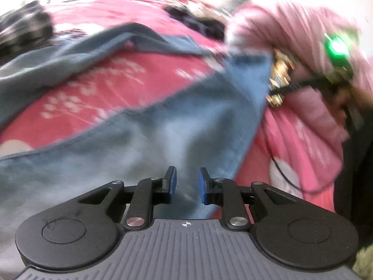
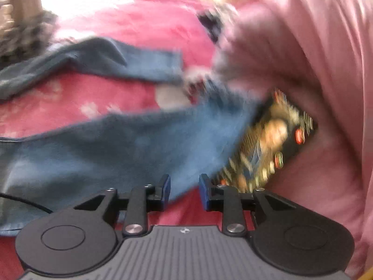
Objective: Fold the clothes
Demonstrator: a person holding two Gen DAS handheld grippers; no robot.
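Two grippers above blue jeans spread on a red floral bedspread, pink ribbed fabric bunched right of the jeans, left gripper tilted down, jaws parted and empty, right gripper likewise

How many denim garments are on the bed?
1 visible: the jeans, spread across the red bedspread, one leg toward the far left, one near both cameras. The blur may hide others.
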